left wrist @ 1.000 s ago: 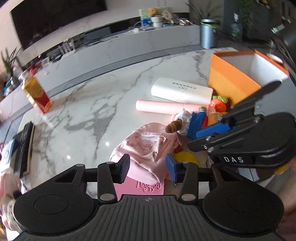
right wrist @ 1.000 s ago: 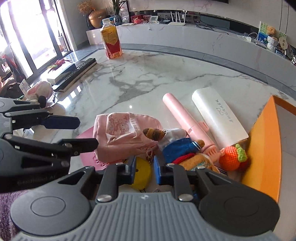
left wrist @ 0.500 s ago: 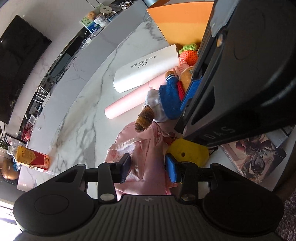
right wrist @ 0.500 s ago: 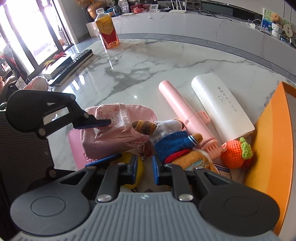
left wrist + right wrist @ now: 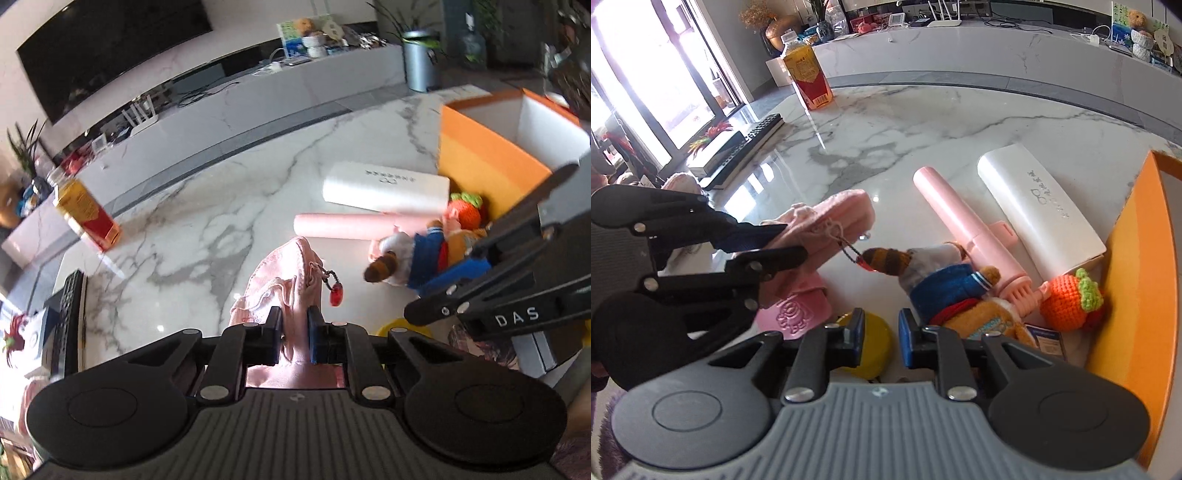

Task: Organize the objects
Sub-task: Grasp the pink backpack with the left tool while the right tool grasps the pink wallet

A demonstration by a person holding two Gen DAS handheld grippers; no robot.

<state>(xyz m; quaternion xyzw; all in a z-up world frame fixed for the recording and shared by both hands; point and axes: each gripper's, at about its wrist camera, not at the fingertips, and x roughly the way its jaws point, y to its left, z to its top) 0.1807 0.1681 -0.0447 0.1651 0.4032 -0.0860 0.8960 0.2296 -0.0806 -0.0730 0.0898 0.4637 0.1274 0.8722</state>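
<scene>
Our left tool [image 5: 294,334] has now clenched the pink pouch [image 5: 286,273], seemingly lifted off the bench [image 5: 207,206]. Our right tool [image 5: 881,334] stays released, so the orange box [image 5: 487,162] comes next.

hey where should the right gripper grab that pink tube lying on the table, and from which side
Probably mid-barrel on the pink tube, coming from above with the right gripper closing across its narrow width. It lies flat; the white case flanks one side and the plush doll crowds its brush end, so the bare far half seems easiest.
</scene>
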